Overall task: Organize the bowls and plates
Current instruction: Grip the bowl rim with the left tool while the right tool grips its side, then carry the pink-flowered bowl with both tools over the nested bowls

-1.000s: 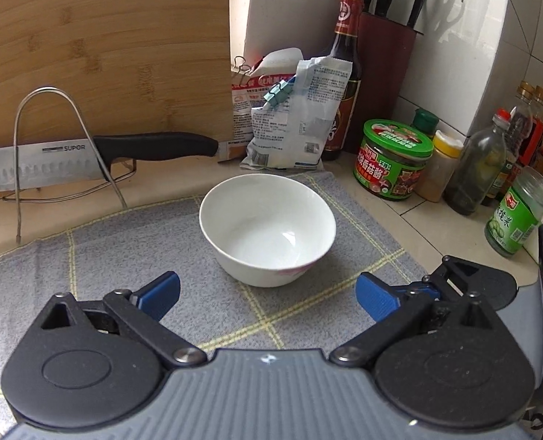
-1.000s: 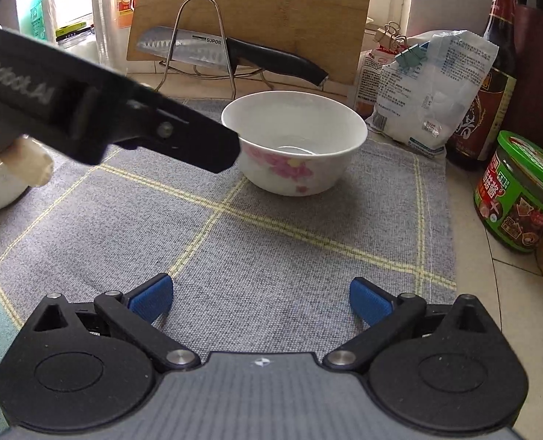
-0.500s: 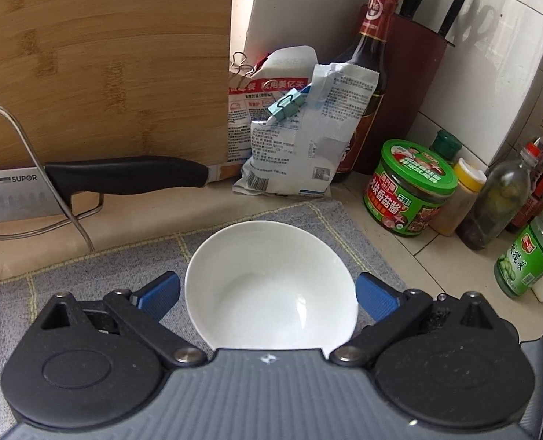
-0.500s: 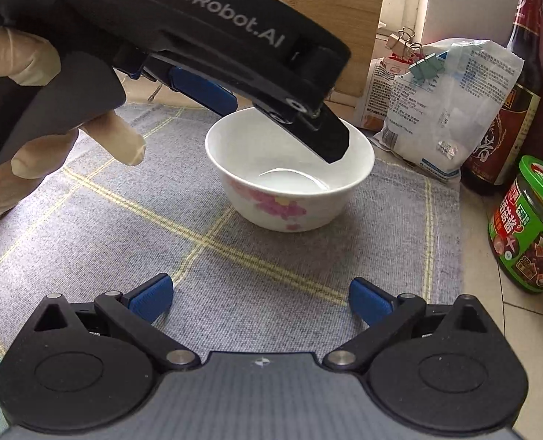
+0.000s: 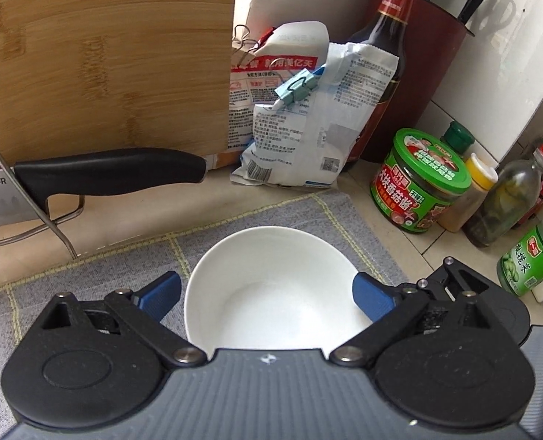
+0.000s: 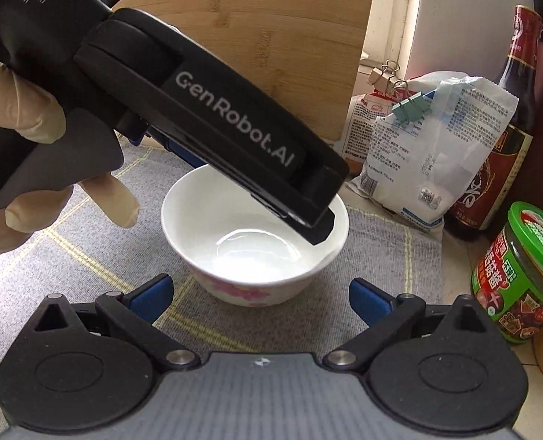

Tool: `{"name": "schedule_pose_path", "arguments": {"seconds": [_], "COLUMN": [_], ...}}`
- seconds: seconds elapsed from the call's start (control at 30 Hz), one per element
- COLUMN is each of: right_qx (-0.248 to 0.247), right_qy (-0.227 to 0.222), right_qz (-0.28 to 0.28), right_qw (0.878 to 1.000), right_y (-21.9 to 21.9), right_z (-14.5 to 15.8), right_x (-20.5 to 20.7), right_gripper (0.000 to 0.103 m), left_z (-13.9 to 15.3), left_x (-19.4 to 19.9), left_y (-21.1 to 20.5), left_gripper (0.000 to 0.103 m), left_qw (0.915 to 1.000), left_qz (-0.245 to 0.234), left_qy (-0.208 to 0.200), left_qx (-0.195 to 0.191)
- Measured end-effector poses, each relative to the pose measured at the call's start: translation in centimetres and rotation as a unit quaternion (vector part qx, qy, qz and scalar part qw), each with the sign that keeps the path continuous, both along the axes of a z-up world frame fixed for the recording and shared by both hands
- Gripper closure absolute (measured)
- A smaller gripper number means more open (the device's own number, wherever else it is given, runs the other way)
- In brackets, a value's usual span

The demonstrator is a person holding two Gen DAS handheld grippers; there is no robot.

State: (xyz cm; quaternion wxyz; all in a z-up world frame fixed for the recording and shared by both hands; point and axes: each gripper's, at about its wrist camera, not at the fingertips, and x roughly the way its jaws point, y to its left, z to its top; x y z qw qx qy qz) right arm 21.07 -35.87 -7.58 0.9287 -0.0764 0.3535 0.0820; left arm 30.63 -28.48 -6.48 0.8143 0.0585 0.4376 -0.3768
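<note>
White bowl [image 5: 275,289] upright on the grey cloth [image 5: 88,267], between the spread blue pads of the left tool [image 5: 267,293]. Left tool released, nothing grasped yet. Right tool [image 6: 260,295] also released and empty, low over the cloth on the near side of the bowl.

Risks, as judgement: smooth glazed wall, so possible slipping or tipping if clenched off-centre or only on the rim. Cloth possibly dragged along (loose on the surface, it seems).

Little room behind: knife [image 5: 110,176] on its wire stand, clipped bags [image 5: 300,135] and dark sauce bottle [image 5: 385,55] near the far edge of the cloth; green jar [image 5: 421,179] to the right. More open cloth to the left.
</note>
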Motion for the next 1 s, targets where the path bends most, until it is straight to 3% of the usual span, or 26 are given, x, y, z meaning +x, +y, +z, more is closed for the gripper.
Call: {"name": "schedule_pose_path", "arguments": {"seconds": [0.2, 0.43, 1.0], "right_qx": [0.005, 0.014, 0.007], "right_qy": [-0.011, -0.017, -0.021], "right_qz": [0.002, 0.005, 0.007], "right_qw": [1.000, 1.000, 1.000], "right_y": [0.07, -0.04, 0.43], "right_z": [0.12, 0.41, 0.92], "right_x": [0.56, 0.71, 0.14], "right_gripper": [0.003, 0.011, 0.012], "left_z": [-0.09, -0.14, 0.15], "left_x": [0.30, 0.40, -0.17], "left_y": [-0.44, -0.55, -0.35], "left_gripper": [0.013, 0.014, 0.019], "left_qw": [0.9999, 0.9998, 0.9995], "left_qz": [-0.014, -0.020, -0.028], "left_qy": [0.002, 0.003, 0.003], "left_qx": [0.008, 0.008, 0.017]}}
